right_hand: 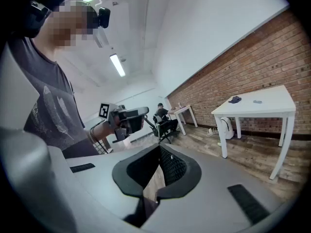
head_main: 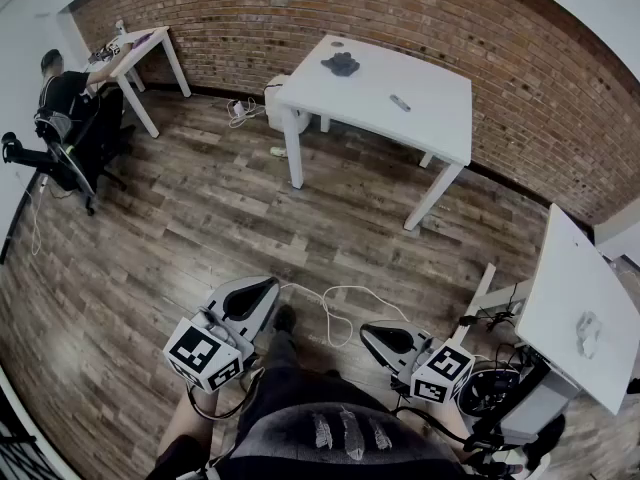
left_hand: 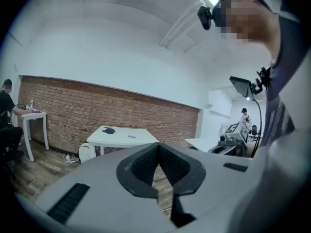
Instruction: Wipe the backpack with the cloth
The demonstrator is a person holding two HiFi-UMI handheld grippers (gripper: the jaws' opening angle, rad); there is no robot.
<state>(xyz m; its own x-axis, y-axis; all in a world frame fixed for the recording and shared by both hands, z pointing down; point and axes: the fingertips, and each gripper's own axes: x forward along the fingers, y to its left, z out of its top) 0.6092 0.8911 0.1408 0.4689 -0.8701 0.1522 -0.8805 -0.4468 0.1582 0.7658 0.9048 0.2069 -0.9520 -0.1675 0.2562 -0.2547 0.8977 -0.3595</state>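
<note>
1. Brick wall and plank floor frame a room with a white table well ahead of the person.
2. On that table lies a dark crumpled lump, probably the cloth. A small grey item lies apart from it.
3. A white rounded shape on the floor against the table's left leg may be the backpack; it is too far off to be sure.
4. The left gripper and right gripper hang low by the person's legs, well apart from the table. Both have their jaws closed on nothing.
5. The cloth looks light and limp, so a pinch on a raised fold should lift it. The backpack is likely soft-sided and may slump or slide under wiping, so one gripper could steady it by a strap or top handle.
6. No writing can be read; the cubes carry only square black-and-white markers.
</note>
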